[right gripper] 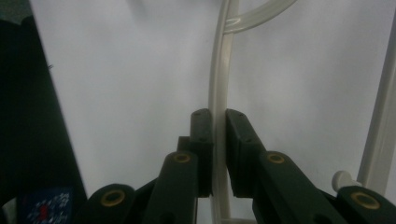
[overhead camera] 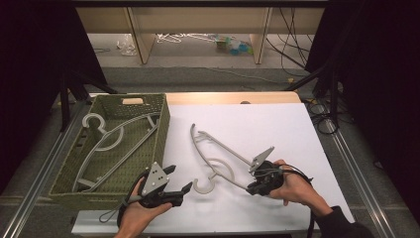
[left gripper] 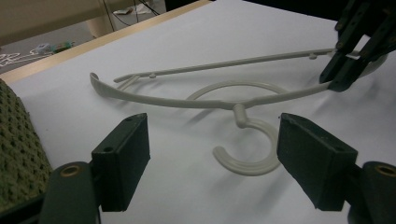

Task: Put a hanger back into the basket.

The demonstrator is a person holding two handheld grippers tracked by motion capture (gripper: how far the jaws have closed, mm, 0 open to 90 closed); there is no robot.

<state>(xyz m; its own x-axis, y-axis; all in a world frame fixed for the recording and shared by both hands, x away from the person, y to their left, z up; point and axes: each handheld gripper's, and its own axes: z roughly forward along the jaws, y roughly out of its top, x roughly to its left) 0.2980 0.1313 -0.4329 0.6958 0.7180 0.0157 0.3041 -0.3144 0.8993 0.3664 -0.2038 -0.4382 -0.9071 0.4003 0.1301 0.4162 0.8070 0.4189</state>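
So there's a green woven basket (overhead camera: 161,130) sitting on the left side of the table, with a cut-out handle in its far wall. Inside it lies one pale plastic coat hanger (overhead camera: 116,140), flat on the bottom, hook end toward the far left corner and the long bars running down toward the near end. Looks like nothing else is in there, but the near wall hides a bit of the floor so I can't swear to it.

The second hanger (overhead camera: 214,157), same pale plastic, is out on the white table cover (overhead camera: 257,124), just right of the basket and not touching it. Its hook curls toward the near edge and one arm tip points to the far side.

The right gripper (overhead camera: 255,187) is clamped on the near right end of that hanger; in the right gripper view the pads (right gripper: 203,140) squeeze the thin bar from both sides. The left gripper (overhead camera: 181,181) sits near the basket's near right corner with its tongs spread wide apart and nothing between them. From the left gripper view the hook (left gripper: 247,147) lies just beyond the tips, not touched.
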